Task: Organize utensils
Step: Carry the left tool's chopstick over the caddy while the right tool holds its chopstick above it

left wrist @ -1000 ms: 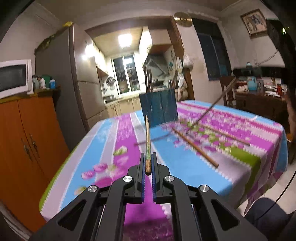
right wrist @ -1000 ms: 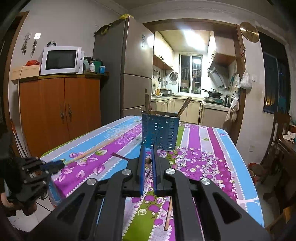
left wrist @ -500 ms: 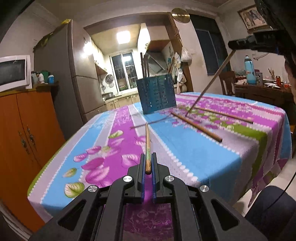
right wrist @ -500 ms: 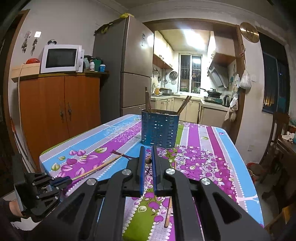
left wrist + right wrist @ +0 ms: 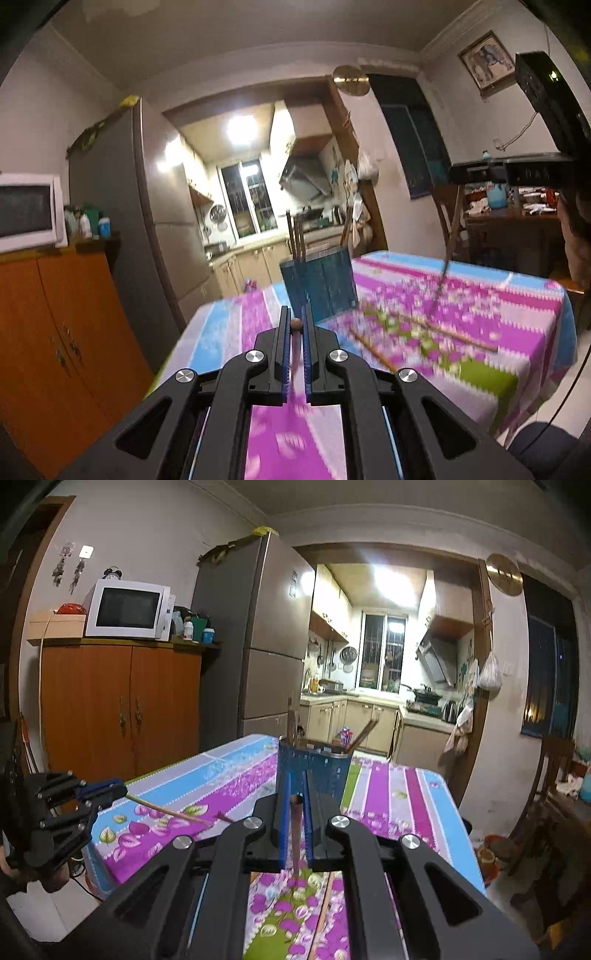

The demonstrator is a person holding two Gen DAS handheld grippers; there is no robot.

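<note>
A blue perforated utensil holder (image 5: 318, 284) stands on the flowered tablecloth, with several chopsticks upright in it; it also shows in the right wrist view (image 5: 313, 768). My left gripper (image 5: 295, 325) is shut on a wooden chopstick (image 5: 295, 324), seen end-on, pointing down at the cloth. In the right wrist view that chopstick (image 5: 170, 809) slants from the left gripper (image 5: 101, 790) to the table. My right gripper (image 5: 296, 799) is shut on another chopstick (image 5: 296, 825), which hangs down; in the left wrist view it (image 5: 448, 254) drops from the right gripper (image 5: 498, 173) to the table.
Two loose chopsticks (image 5: 436, 328) lie on the cloth right of the holder; one shows under my right gripper (image 5: 324, 908). An orange cabinet (image 5: 118, 709) with a microwave (image 5: 127, 609) and a grey fridge (image 5: 255, 642) stand left of the table. A wooden chair (image 5: 452, 218) stands at the far right.
My left gripper has tilted up, so its chopstick now shows end-on instead of lying forward. The right gripper's chopstick has swung steeper. The left gripper sits higher in the right wrist view.
</note>
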